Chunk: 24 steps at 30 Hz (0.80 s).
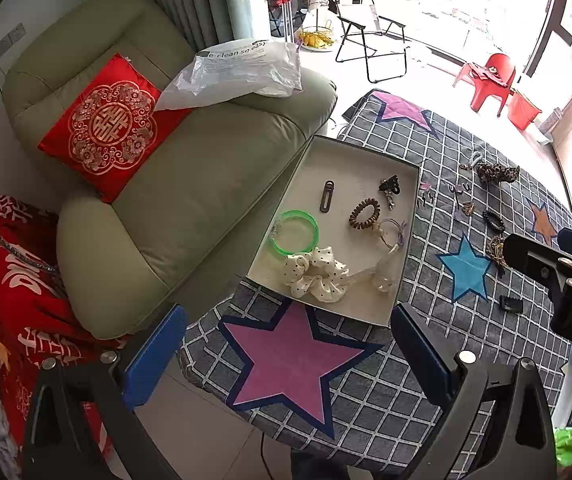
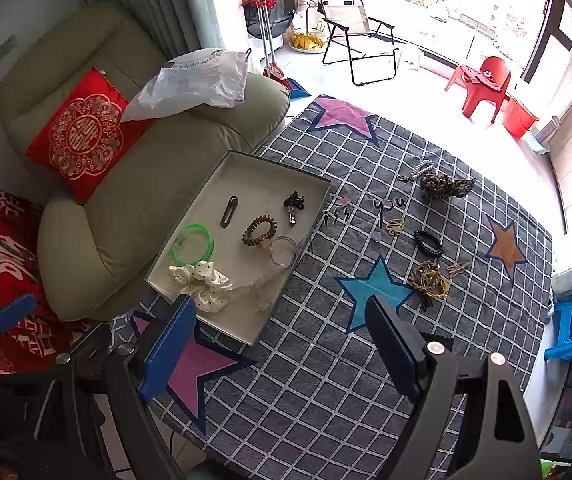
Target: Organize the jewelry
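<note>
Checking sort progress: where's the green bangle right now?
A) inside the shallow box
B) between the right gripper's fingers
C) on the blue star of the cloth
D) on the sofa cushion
A: the green bangle lies flat on the floor of the shallow box, beside the polka-dot scrunchie; both grippers are open and hold nothing.

The plastic bag (image 1: 238, 70) on the armchair's (image 1: 190, 168) arm bears dark print reading "e-clean so easy", its start cut off. The red cushion (image 1: 106, 126) on the armchair's seat carries a gold double-happiness character, 囍.
</note>
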### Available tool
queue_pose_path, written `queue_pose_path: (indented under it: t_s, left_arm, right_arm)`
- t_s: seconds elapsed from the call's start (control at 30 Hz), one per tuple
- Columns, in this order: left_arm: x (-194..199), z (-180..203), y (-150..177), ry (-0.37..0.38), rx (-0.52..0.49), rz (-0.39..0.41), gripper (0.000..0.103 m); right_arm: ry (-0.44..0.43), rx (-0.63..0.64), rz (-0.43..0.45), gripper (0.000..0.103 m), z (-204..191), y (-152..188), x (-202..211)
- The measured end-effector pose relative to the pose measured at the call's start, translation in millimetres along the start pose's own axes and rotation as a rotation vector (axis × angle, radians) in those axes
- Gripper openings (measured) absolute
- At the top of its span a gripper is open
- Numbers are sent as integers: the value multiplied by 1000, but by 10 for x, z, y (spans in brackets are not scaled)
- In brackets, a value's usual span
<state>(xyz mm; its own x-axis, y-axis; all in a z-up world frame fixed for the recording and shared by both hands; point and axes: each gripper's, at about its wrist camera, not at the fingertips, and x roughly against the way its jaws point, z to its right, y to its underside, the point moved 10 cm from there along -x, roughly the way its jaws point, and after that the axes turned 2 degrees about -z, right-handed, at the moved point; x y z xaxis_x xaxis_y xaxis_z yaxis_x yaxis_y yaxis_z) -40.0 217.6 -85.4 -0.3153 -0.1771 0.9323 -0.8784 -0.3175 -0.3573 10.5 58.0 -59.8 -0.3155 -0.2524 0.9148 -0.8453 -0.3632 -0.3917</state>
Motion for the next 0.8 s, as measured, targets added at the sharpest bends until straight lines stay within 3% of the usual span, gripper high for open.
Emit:
queue_pose_path:
  t_s: [0.8]
  left_arm:
    - [-12, -25, 5, -2, 4, -2, 102]
  right_arm:
    - [-1, 1, -1, 88, -6, 3, -3]
